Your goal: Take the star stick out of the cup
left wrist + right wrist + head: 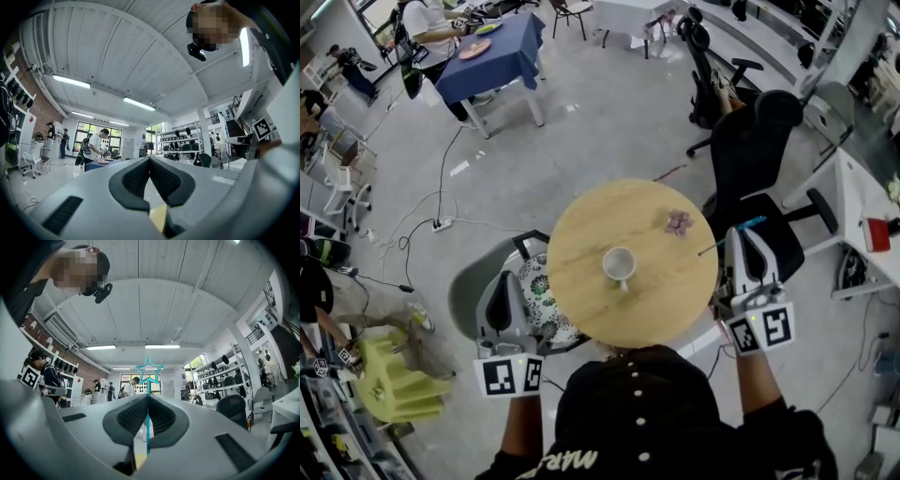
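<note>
A white cup (619, 265) stands upright near the middle of the round wooden table (581, 234). Nothing shows sticking out of it. My right gripper (748, 234) hangs off the table's right edge, shut on the teal star stick (754, 223). In the right gripper view the stick (148, 380) runs up between the shut jaws of the right gripper (148, 397), with its star outline above the tips. My left gripper (501, 279) is held off the table's left edge. In its own view the left gripper (149, 159) is shut with nothing between the pads.
A small purple flower-like piece (679, 221) lies on the table's right side. A black office chair (755, 150) stands beyond the right gripper. A patterned seat (536, 291) sits under the table's left edge. There is a blue table (492, 52) at the far left and a white desk (862, 202) at the right.
</note>
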A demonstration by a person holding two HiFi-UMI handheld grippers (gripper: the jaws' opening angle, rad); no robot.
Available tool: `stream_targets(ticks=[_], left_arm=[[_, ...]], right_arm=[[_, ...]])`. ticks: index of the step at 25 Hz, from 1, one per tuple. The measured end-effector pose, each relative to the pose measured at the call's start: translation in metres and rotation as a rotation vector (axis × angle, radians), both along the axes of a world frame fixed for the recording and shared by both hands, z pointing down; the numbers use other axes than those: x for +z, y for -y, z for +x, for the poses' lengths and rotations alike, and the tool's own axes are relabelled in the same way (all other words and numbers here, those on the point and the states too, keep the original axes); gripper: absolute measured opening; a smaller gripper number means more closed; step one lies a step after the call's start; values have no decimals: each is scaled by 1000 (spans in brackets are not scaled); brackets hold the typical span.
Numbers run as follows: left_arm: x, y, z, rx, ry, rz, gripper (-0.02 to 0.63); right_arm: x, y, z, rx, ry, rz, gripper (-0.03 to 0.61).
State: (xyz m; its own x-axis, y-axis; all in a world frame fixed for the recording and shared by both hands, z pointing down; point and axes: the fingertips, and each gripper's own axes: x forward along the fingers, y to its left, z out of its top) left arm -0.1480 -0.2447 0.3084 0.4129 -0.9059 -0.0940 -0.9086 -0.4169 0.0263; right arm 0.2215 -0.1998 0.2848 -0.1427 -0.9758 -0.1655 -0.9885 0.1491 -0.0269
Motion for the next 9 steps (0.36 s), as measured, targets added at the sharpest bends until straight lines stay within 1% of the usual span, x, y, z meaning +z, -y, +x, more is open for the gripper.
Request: stream_targets(ticks=[9], left_arm=[[1, 4, 7, 6, 0, -4, 3]], right_arm=[[0, 2, 4, 5, -11, -5, 6]])
